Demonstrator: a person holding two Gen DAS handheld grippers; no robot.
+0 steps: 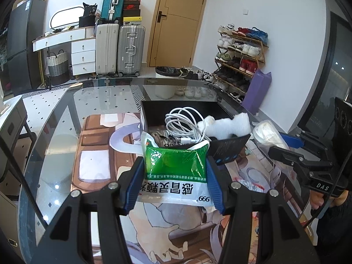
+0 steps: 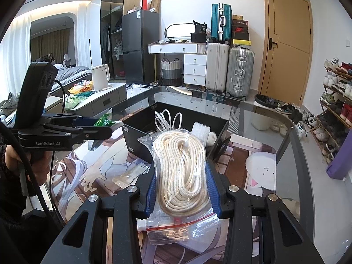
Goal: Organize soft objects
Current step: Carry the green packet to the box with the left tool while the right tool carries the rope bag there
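Observation:
My left gripper (image 1: 175,173) is shut on a green and white medicine pouch (image 1: 176,171) and holds it above the mat, just in front of the black box (image 1: 228,149). The box holds a white coiled cable (image 1: 184,123) and white foam (image 1: 222,125). My right gripper (image 2: 181,187) is shut on a clear zip bag of cream rope (image 2: 182,171), held near the box's front wall (image 2: 136,140). The right gripper also shows in the left wrist view (image 1: 283,145), and the left gripper with its pouch shows in the right wrist view (image 2: 103,125).
A printed mat (image 1: 96,154) covers the glass table (image 1: 55,118). A small clear packet (image 2: 129,176) lies on the mat left of my right gripper. Suitcases, a shoe rack and a bin stand beyond the table.

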